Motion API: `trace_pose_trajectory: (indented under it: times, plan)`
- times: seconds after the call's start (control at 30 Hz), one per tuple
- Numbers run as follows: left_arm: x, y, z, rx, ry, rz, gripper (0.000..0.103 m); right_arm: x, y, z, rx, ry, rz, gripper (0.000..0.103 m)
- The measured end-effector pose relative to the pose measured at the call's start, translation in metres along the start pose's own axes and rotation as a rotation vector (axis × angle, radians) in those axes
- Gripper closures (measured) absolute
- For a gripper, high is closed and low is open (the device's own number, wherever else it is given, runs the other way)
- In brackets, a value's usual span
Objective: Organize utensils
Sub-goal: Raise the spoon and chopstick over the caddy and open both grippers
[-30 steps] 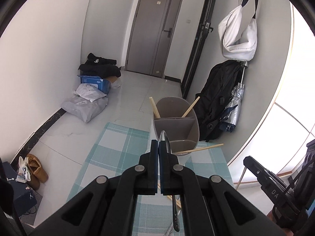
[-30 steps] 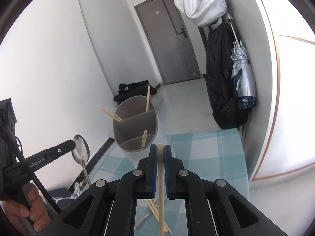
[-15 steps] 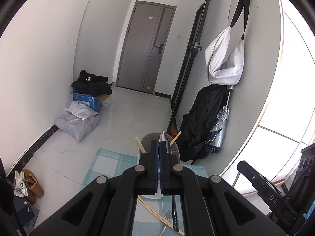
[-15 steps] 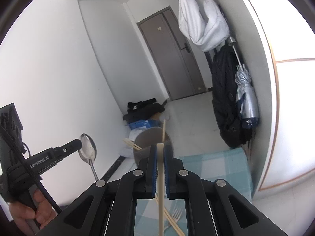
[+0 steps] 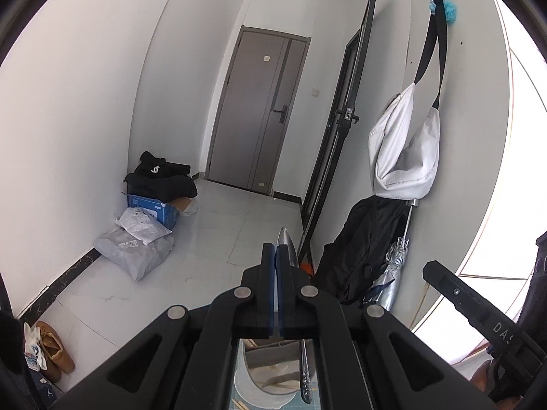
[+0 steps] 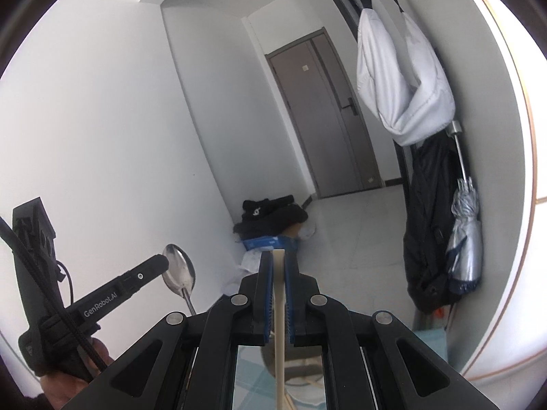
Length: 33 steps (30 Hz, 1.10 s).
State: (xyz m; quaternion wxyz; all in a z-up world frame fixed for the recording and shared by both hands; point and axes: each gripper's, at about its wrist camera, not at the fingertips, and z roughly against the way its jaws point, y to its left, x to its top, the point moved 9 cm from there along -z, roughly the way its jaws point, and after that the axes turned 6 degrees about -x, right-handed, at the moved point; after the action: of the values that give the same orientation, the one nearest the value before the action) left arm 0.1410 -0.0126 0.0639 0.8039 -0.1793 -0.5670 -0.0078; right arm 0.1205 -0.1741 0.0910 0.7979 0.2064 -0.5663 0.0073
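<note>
My left gripper (image 5: 275,249) is shut on a metal spoon (image 5: 286,242). The spoon's bowl sticks up past the pads and its handle hangs down to the right of them. Below, through the gripper frame, shows part of the grey divided utensil holder (image 5: 273,364). My right gripper (image 6: 277,256) is shut on a pale chopstick (image 6: 278,294) that stands upright between the pads. In the right wrist view the left gripper (image 6: 163,262) is at the left with the spoon (image 6: 178,270) held high, and the holder (image 6: 301,365) lies low, mostly hidden.
A teal checked cloth (image 6: 431,341) covers the table under the holder. Loose chopsticks (image 5: 239,405) lie on it. On the right wall hang a white bag (image 5: 407,157), a black coat (image 5: 362,249) and a silver umbrella (image 5: 393,273). Parcels (image 5: 136,246) lie on the floor.
Both grippers have risen and tipped upward, each keeping its utensil. The holder and the cloth have slid down to the bottom of both views.
</note>
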Motion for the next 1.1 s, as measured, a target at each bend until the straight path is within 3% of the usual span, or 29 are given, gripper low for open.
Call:
trace_pose_trajectory:
  times: [0.27,0.4,0.77,1.1]
  plan:
    - [0.014,0.011,-0.03,0.012,-0.019,0.002,0.103,0.028,0.007,-0.038,0.023,-0.022,0.018,0.097]
    - [0.016,0.022,-0.044,0.071,-0.049,-0.008,0.103,0.032,0.005,-0.059,0.021,-0.03,0.02,0.097]
    - [0.003,0.039,-0.076,0.114,-0.071,-0.024,0.103,0.031,-0.009,-0.111,-0.024,-0.043,0.01,0.097]
    - [-0.009,0.038,-0.093,0.089,-0.063,-0.044,0.103,0.015,-0.014,-0.145,-0.041,-0.049,0.014,0.097]
